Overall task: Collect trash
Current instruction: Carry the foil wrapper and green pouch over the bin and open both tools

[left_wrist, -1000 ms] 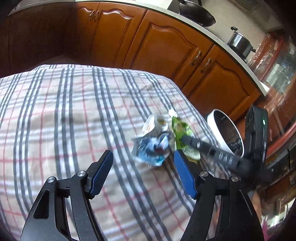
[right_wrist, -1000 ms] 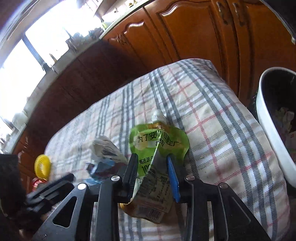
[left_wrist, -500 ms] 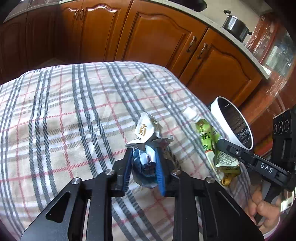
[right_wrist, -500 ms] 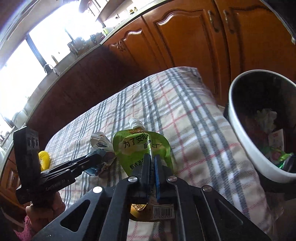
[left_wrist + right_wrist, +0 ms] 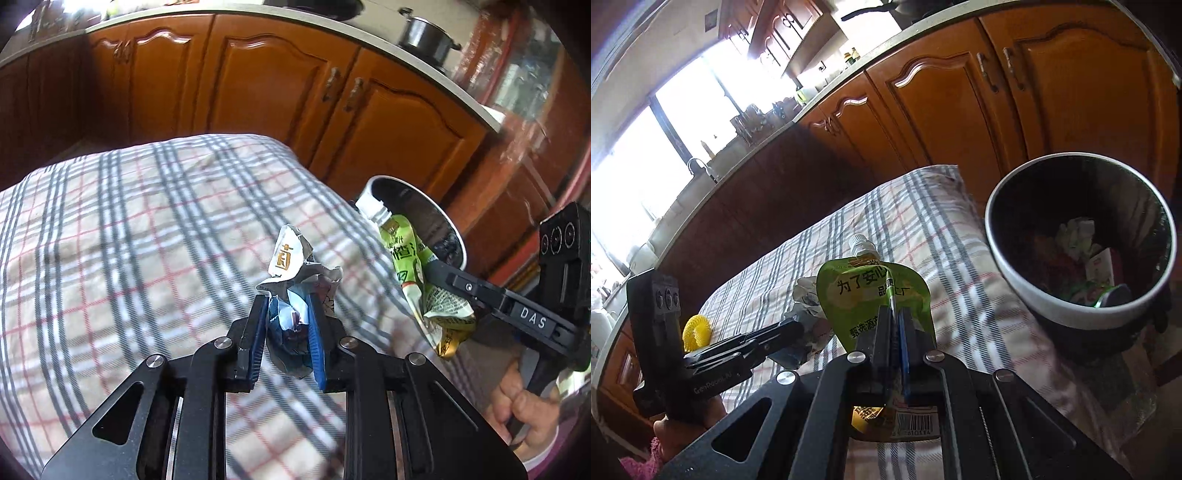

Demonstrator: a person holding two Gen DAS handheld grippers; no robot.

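Observation:
My left gripper (image 5: 286, 304) is shut on a crumpled blue and white wrapper (image 5: 295, 280), held just above the plaid tablecloth (image 5: 129, 240). My right gripper (image 5: 894, 314) is shut on a flat green drink pouch (image 5: 860, 291) with a white spout, lifted off the cloth. In the left wrist view the green drink pouch (image 5: 417, 273) hangs in the right gripper (image 5: 434, 267) in front of the bin (image 5: 441, 216). The round white-rimmed bin (image 5: 1034, 295) stands beyond the table's right edge with several scraps inside. In the right wrist view the left gripper (image 5: 798, 325) carries the wrapper (image 5: 807, 299) to the left of the pouch.
A yellow ring-shaped object (image 5: 697, 331) lies on the cloth at the left. Wooden cabinets (image 5: 258, 92) run behind the table under a counter with a steel pot (image 5: 424, 35). A person's hand (image 5: 524, 406) holds the right gripper's handle.
Both grippers closed on their items, the left on the wrapper and the right on the pouch. Both lifted them off the cloth and carried them toward the bin.

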